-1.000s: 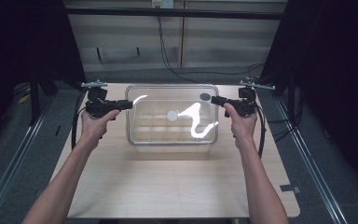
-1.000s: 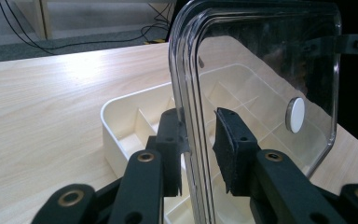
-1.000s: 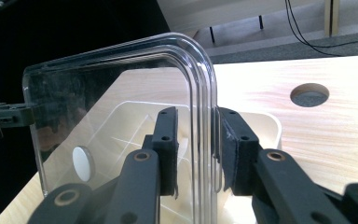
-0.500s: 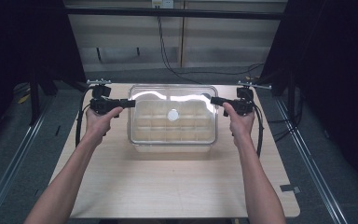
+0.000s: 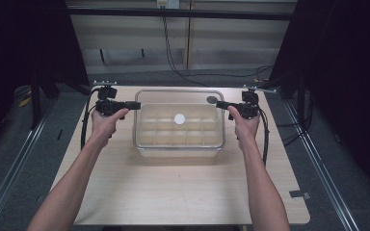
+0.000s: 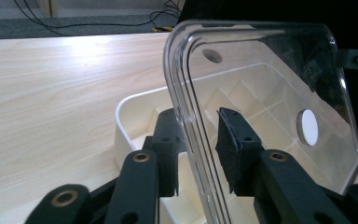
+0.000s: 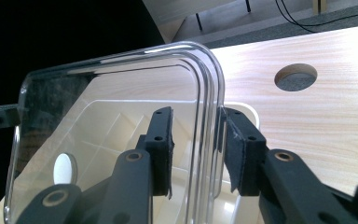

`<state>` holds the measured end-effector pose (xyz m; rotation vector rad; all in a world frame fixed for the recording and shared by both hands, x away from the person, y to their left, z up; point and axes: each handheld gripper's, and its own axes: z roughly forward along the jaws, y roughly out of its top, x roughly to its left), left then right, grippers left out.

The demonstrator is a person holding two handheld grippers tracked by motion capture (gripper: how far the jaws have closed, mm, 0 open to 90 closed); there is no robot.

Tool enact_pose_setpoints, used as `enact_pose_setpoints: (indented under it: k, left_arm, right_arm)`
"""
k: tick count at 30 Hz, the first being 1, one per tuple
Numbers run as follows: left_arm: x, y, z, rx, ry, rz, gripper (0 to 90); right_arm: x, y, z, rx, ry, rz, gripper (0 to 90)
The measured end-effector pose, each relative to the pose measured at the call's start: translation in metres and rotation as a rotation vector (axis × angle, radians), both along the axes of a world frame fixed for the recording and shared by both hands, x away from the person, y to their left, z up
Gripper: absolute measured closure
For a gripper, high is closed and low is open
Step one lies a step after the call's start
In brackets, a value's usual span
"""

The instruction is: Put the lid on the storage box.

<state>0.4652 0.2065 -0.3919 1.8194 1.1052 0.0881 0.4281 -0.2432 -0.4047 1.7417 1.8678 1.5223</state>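
A clear plastic lid (image 5: 173, 98) with a round white sticker (image 5: 179, 119) lies level over a cream box (image 5: 178, 150) divided into several compartments. My left gripper (image 5: 137, 105) holds the lid's left edge. In the left gripper view the lid (image 6: 270, 93) stands between the pads of that gripper (image 6: 198, 121), which press on its rim above the box (image 6: 130, 112). My right gripper (image 5: 219, 104) is at the lid's right edge. Its jaws have just been opening. In the right gripper view the lid (image 7: 112, 93) rim sits between the jaws of that gripper (image 7: 196, 119), with a gap at one pad.
The box sits at the back middle of a light wooden table (image 5: 173, 192). A round hole (image 7: 296, 77) is cut in the tabletop near the box's far right corner. Dark curtains and metal rails flank the table; cables trail on the floor behind.
The lid was tilted and glaring a second ago; it has come down and now lies flat over the box. Both hands sank a little with it.
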Motion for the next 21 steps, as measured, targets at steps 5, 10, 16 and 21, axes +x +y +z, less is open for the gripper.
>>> enact_pose_setpoints:
  k: [5,10,16,21]
  left_arm:
    - [0.005,0.001,-0.008,-0.008,0.025,0.001,69.8]
    - [0.010,-0.002,-0.016,-0.023,0.050,0.013,68.3]
    - [0.018,-0.004,-0.026,-0.040,0.087,0.021,67.3]
    - [0.022,-0.005,-0.032,-0.048,0.108,0.026,65.8]
  right_arm:
    - [0.004,0.003,-0.006,-0.004,0.010,-0.017,64.0]
    - [0.009,0.006,-0.013,-0.027,0.039,-0.025,61.2]
    - [0.015,0.008,-0.019,-0.088,0.077,-0.032,58.1]
    - [0.017,0.009,-0.023,-0.103,0.095,-0.033,57.1]
